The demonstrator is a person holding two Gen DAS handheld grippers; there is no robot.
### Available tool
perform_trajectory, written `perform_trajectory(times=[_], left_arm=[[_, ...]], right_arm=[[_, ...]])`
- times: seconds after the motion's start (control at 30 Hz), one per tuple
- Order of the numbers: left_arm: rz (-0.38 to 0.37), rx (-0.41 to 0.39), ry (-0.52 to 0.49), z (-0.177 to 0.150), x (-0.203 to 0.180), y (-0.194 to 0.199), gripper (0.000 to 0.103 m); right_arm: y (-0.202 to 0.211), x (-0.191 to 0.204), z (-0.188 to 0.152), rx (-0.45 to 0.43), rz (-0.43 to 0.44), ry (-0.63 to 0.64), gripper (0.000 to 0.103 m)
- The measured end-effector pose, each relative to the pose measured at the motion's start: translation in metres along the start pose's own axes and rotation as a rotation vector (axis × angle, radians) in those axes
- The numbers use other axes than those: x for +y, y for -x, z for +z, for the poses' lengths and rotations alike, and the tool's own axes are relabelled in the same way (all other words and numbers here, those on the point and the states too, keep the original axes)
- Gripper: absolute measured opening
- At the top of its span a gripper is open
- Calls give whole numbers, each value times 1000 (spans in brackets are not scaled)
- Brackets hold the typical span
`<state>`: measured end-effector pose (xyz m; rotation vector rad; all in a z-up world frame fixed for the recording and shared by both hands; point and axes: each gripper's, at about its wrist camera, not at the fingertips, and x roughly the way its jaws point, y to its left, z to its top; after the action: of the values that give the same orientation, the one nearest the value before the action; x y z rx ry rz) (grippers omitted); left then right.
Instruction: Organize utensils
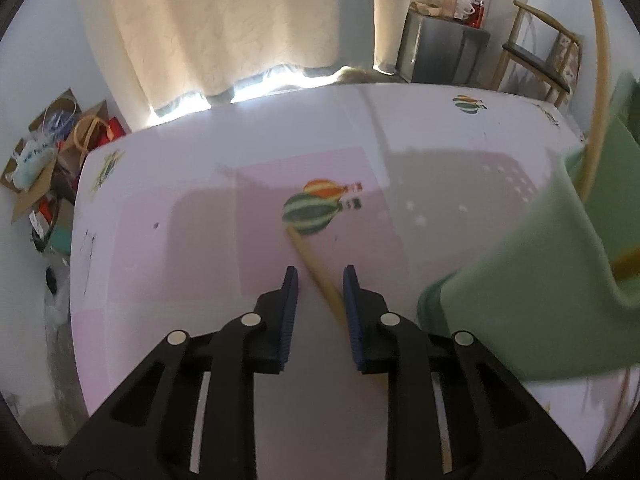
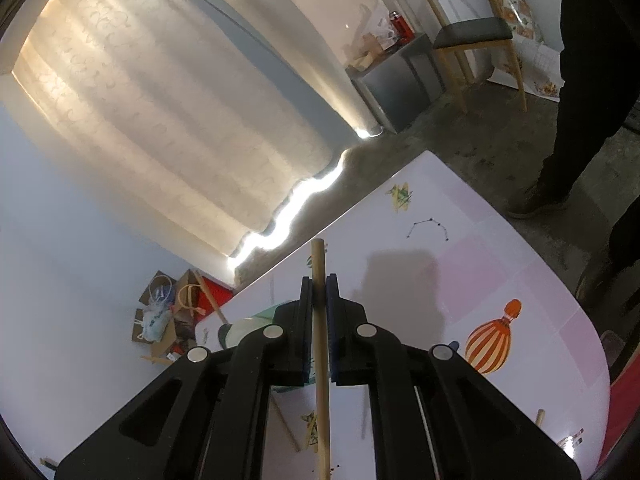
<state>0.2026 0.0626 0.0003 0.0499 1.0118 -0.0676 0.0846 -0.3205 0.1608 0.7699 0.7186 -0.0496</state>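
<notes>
- My left gripper (image 1: 320,276) points steeply down, jaws parted, nothing pressed between the pads.
- My right gripper (image 2: 319,280) tilts downward, jaws clamped on a stick (image 2: 320,344).

Both tools same build: matte black plastic linkage, two arms per side with triangular cut-outs. Left tool (image 1: 320,276): four round silver pivot pins, two per side, and fingers (image 1: 291,308) faced with dark blue ribbed pads. Right tool (image 2: 319,284): identical black frame, four silver pins, blue pads barely visible on the inner faces. No cables or markings visible. Person at right wrist view's edge: dark trousers, brownish shoe (image 2: 538,202).
</notes>
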Motion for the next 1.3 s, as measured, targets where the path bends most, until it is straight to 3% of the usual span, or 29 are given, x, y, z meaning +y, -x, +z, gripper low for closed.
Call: perform_trajectory(times=[0.17,0.27,0.5,0.67,0.8,0.97,1.1,1.13,1.2,1.3], left_arm=[[-24,23,72,-9,21,7,5],[-12,28,98,-19,35,12,5],[38,55,36,-15,24,9,5],[71,30,122,-28,40,22,4],[-20,-46,183,-44,55,61,4],[-152,-259,228,-45,49,163,4],[-244,-553,287,-12,31,244,4],[-248,-608,304,-4,27,252,4],[-178,-776,341,18,13,260,4],[-120,-857,414,43,-1,242,4]], right_arm=[[6,3,-3,-6,4,11,7],[7,2,-3,-12,2,8,7],[6,1,-6,-6,3,13,7],[1,5,-7,15,24,7,7],[1,13,-8,12,43,17,7],[5,23,-9,6,76,24,7],[12,27,-7,-17,95,22,7],[14,28,-6,-25,97,21,7],[17,29,-5,-43,99,21,7],[19,30,-4,-51,100,20,7]])
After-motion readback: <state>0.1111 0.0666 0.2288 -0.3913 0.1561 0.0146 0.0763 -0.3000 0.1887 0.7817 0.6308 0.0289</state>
